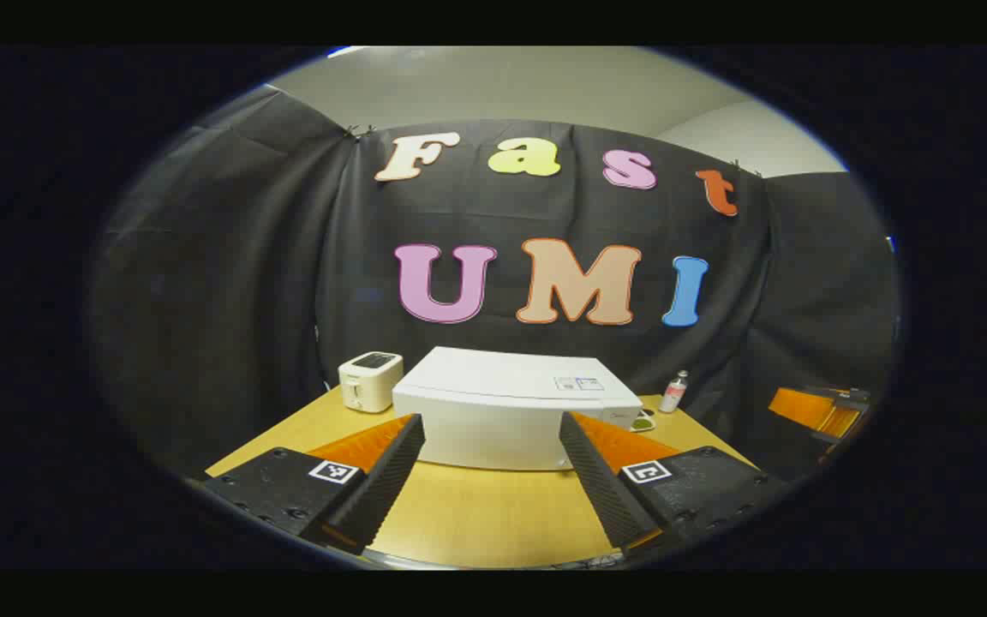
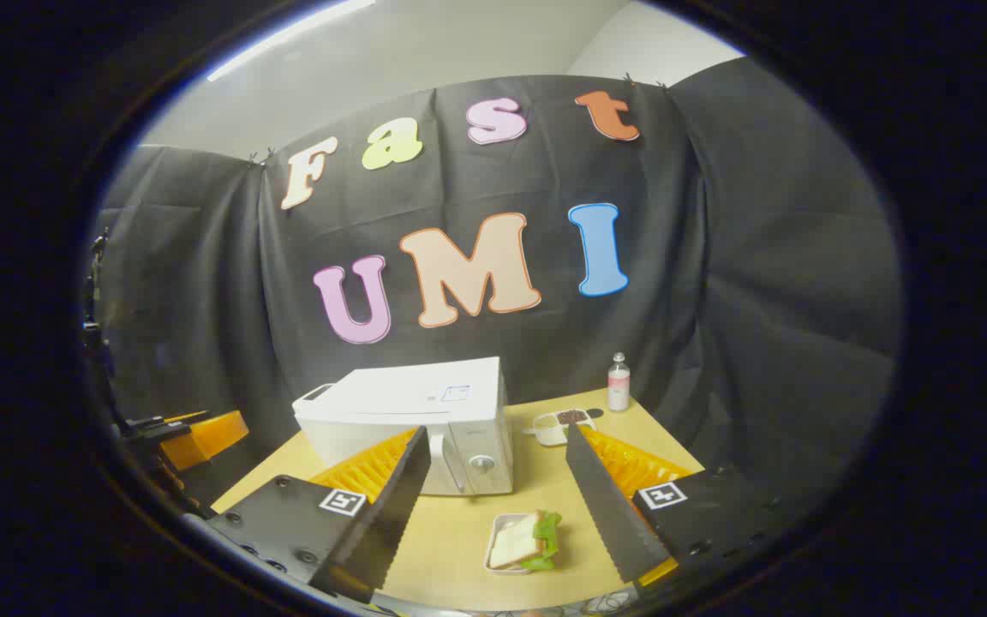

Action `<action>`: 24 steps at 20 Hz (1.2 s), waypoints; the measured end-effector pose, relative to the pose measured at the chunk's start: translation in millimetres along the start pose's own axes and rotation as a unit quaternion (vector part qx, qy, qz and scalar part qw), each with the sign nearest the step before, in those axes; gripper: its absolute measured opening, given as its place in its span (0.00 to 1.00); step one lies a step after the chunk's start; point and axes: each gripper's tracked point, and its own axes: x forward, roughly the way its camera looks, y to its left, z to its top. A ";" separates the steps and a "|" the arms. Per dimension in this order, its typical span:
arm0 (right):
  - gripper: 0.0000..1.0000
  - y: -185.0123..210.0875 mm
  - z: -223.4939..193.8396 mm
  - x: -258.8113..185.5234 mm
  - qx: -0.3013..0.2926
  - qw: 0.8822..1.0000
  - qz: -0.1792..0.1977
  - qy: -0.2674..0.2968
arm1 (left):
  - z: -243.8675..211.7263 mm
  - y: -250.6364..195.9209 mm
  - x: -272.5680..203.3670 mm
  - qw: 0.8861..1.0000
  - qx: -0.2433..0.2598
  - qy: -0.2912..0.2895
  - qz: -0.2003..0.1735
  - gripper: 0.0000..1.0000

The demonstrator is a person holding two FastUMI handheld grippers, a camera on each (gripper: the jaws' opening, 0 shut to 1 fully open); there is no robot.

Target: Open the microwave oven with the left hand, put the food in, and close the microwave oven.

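A closed white microwave oven (image 2: 425, 424) stands mid-table, toaster (image 1: 369, 380) left, bottle (image 2: 619, 382) far right. A sandwich (image 2: 528, 540) lies in a near tray (image 2: 498, 561). Left gripper (image 1: 489, 428) and right gripper (image 2: 498, 446) hang released, empty.

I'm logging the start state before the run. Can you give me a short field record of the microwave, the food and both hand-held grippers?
microwave: white, door shut, on the wooden table
food: sandwich in a small tray, on the table in front of the microwave
left hand-held gripper: open, empty, facing the microwave
right hand-held gripper: open, empty, above the sandwich
other items: toaster, bottle
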 end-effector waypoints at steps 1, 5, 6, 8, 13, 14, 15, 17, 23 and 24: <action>0.91 -3.6 0.6 6.1 0.003 1.000 0.001 0.002 | -0.1 -2.1 3.8 1.000 -0.003 0.001 0.005 0.93; 0.99 -19.4 6.2 35.6 0.000 1.000 0.016 0.010 | -2.0 -11.6 16.4 0.999 -0.008 0.006 0.037 0.99; 0.99 -25.5 9.4 47.0 -0.011 1.000 0.022 0.007 | -4.4 -19.3 20.9 0.999 -0.016 0.006 0.039 0.93; 0.99 -28.8 5.5 59.5 -0.017 0.999 0.036 0.014 | -9.7 -29.6 27.5 0.999 -0.023 0.010 0.045 0.96; 0.99 -39.6 -1.4 82.3 -0.020 0.997 0.068 0.034 | -8.0 -46.5 39.9 0.997 -0.019 -0.001 0.068 0.96; 0.99 -41.5 -0.3 84.1 -0.019 0.997 0.073 0.035 | -8.9 -50.4 41.9 0.997 -0.018 -0.001 0.070 0.96; 0.99 -44.7 -0.3 86.6 -0.018 0.996 0.075 0.036 | -9.6 -54.1 44.9 0.997 -0.018 0.000 0.070 0.96; 0.92 -49.5 -0.4 89.2 -0.018 0.996 0.079 0.038 | -9.4 -59.6 48.2 0.997 -0.014 0.002 0.070 0.96; 0.92 -63.3 -8.9 91.1 -0.012 0.996 0.075 0.048 | -19.0 -68.1 54.5 0.998 0.007 0.019 0.063 0.96; 0.99 -63.1 -11.2 90.9 -0.008 0.996 0.077 0.051 | -23.3 -68.5 56.6 0.998 0.010 0.023 0.060 0.93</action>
